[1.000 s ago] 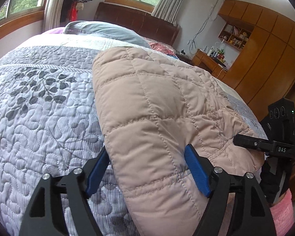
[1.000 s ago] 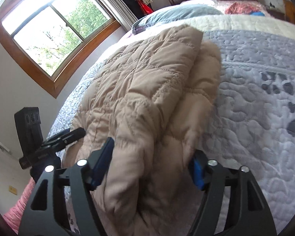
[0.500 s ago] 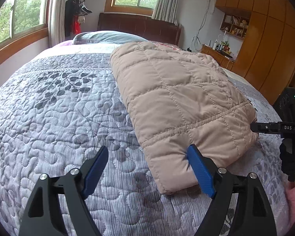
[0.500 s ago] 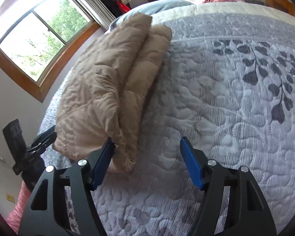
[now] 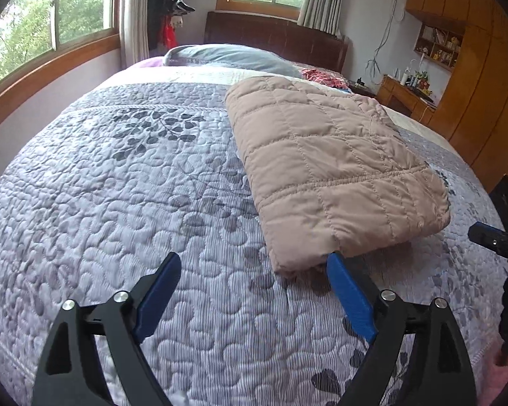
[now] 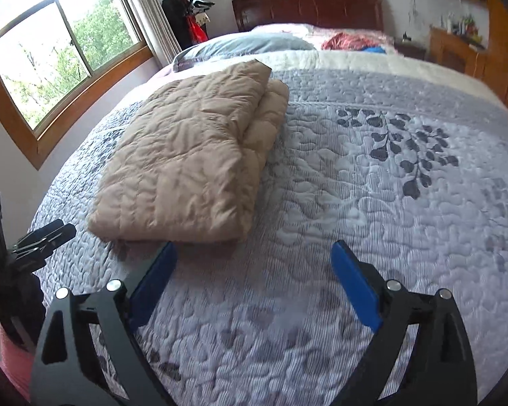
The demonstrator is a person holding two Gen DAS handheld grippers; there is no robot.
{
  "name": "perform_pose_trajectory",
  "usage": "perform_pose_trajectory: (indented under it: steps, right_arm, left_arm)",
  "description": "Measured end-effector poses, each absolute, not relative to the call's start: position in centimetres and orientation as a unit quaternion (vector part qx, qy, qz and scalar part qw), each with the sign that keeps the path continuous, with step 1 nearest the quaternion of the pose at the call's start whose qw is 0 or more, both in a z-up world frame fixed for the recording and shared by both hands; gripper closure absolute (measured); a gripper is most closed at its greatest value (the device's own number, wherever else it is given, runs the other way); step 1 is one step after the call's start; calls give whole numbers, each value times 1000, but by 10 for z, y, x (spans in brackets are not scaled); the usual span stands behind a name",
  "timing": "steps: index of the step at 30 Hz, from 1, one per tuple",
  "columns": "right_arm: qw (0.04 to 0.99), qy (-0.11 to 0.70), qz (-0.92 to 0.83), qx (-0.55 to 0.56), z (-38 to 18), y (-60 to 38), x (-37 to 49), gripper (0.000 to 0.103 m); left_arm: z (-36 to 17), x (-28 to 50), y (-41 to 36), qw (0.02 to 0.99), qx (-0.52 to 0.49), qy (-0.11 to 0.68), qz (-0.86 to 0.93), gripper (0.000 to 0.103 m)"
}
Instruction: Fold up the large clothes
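Note:
A beige quilted jacket [image 5: 325, 169] lies folded into a flat rectangular bundle on the grey-lilac quilted bedspread [image 5: 118, 203]. It also shows in the right wrist view [image 6: 186, 169], with a second folded layer along its right side. My left gripper [image 5: 254, 264] is open and empty, just short of the bundle's near left corner. My right gripper [image 6: 254, 253] is open and empty, just short of the bundle's near right corner. The right gripper's tip [image 5: 491, 240] shows at the right edge of the left wrist view, and the left gripper [image 6: 44, 233] at the left edge of the right wrist view.
A grey pillow [image 5: 230, 57] and a dark wooden headboard [image 5: 277, 37] are at the far end of the bed. Windows [image 6: 57, 54] run along the left wall. Wooden cabinets [image 5: 474, 101] and a cluttered desk [image 5: 406, 91] stand to the right.
Both grippers have let go of the jacket and drawn back from it. The jacket now lies flat and folded on the bed, farther from both cameras.

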State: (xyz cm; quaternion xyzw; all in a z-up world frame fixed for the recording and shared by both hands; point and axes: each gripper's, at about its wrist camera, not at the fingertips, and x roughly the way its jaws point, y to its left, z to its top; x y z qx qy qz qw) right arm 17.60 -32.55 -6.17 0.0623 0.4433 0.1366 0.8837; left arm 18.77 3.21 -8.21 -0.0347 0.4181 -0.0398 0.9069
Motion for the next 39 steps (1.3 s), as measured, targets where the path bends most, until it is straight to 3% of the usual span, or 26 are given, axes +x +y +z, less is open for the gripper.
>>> perform_pose_trajectory:
  steps: [23,39]
  right_arm:
    - [916,389,101,6,-8,-292,58,5]
    - [913,392,111,18,-10,-290,41,5]
  left_arm:
    - [-24,67,10,933,-2,360,-16,12]
    - [-20,49,13,937,-5,350,-11,12]
